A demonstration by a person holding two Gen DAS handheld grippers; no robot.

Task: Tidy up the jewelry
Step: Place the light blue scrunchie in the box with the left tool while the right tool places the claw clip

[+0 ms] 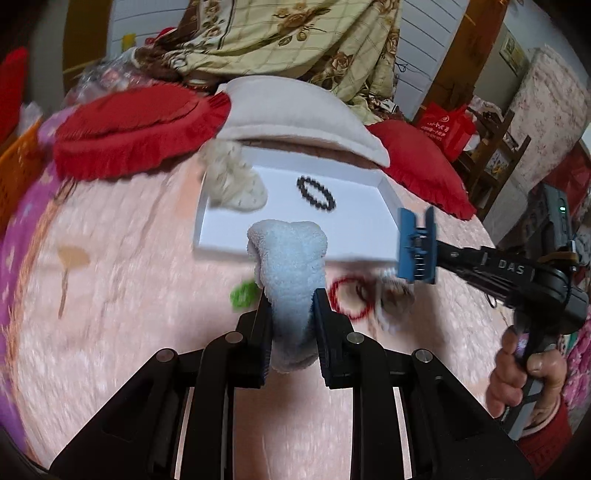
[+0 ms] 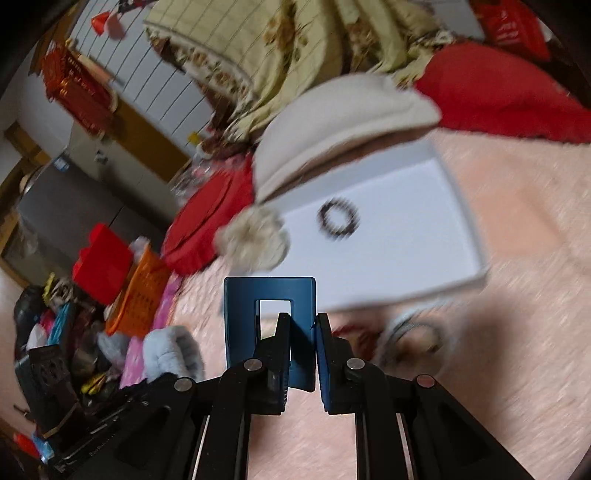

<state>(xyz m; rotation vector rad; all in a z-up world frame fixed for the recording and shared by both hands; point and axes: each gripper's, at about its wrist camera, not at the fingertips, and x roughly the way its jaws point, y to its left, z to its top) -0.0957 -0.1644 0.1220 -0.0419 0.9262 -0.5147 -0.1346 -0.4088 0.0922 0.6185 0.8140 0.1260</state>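
A white shallow box (image 1: 354, 236) (image 2: 454, 206) lies on the pink bedspread. A black bead bracelet (image 1: 316, 193) (image 2: 339, 219) and a beige fluffy scrunchie (image 1: 236, 181) (image 2: 255, 236) lie in it. My left gripper (image 1: 291, 299) is shut on a light blue fluffy scrunchie (image 1: 291, 258), held just before the box's near edge. My right gripper (image 2: 299, 321) (image 1: 417, 243) is shut on a blue hair claw clip (image 2: 269, 295) (image 1: 415, 245), at the box's right near corner. A red ring bracelet (image 1: 349, 299), a green item (image 1: 242, 293) and a white bracelet (image 2: 413, 332) lie on the bedspread near the box.
A cream pillow (image 1: 295, 110) and red fringed cushions (image 1: 133, 129) lie behind the box. A floral quilt (image 1: 295, 33) is piled further back. An orange basket (image 2: 140, 295) and clutter stand off the bed's side.
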